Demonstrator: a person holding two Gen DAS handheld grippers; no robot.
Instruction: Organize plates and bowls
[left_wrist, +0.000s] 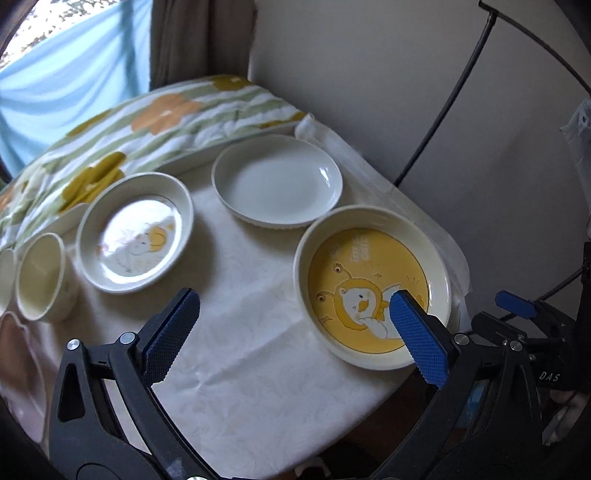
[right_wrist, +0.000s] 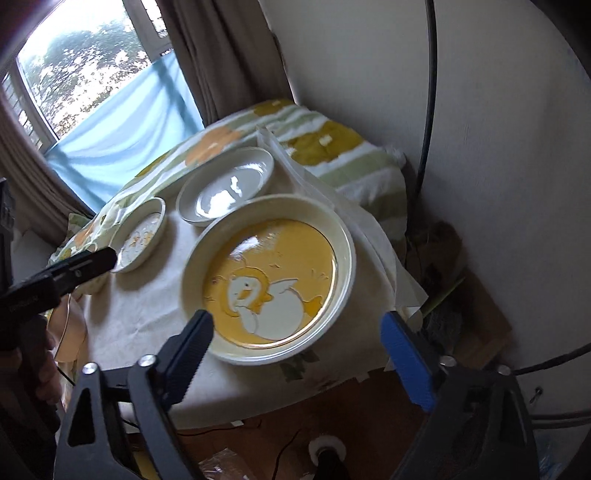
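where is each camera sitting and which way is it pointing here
Left wrist view: sits on the left gripper, angled down across the table at the yellow duck plate, plain white plate, pale duck plate and cups; its own open fingers show, with the right gripper at the right edge.
Right wrist view: sits on the right gripper, angled down at the yellow duck plate; its open fingers and the left gripper show.
Shared: the three plates, table, floral bedding.

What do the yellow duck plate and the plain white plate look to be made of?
Yellow duck plate: probably glazed ceramic, possibly melamine; glossy printed centre with window glare, thick cream rim. Plain white plate: likely glazed porcelain or ceramic; smooth, with sharp bright highlights near its rim.
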